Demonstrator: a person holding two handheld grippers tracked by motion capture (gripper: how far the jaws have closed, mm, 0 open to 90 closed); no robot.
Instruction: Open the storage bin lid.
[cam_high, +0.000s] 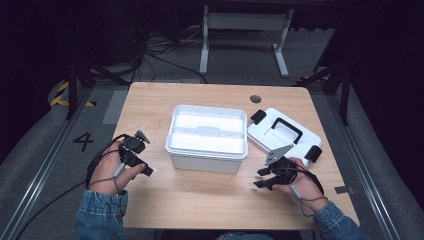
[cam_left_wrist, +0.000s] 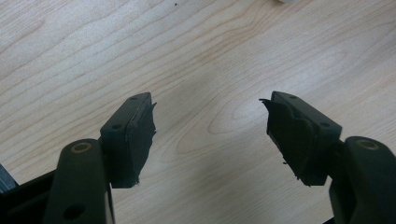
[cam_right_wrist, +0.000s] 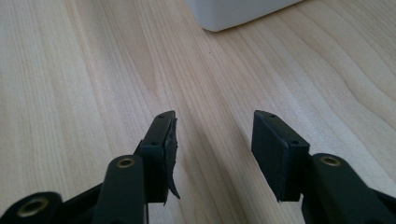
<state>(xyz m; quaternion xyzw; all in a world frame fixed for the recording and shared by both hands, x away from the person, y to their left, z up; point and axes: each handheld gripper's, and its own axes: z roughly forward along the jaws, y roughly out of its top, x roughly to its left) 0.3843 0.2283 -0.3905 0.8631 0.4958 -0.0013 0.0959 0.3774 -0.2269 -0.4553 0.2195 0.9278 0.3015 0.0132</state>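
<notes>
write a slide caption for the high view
Open white box at table centre, lid beside it, both grippers open.

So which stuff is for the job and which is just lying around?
For the job: open white plastic box; white lid with black handle and clips; left gripper; right gripper.
Just lying about: white metal stand on the floor; black floor cables.

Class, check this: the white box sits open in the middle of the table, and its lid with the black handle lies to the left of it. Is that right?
One detail is wrong. The lid with its black handle lies to the right of the box, near the right hand-held gripper, as the high view shows. The rest holds: the box sits open in the middle of the table.
</notes>
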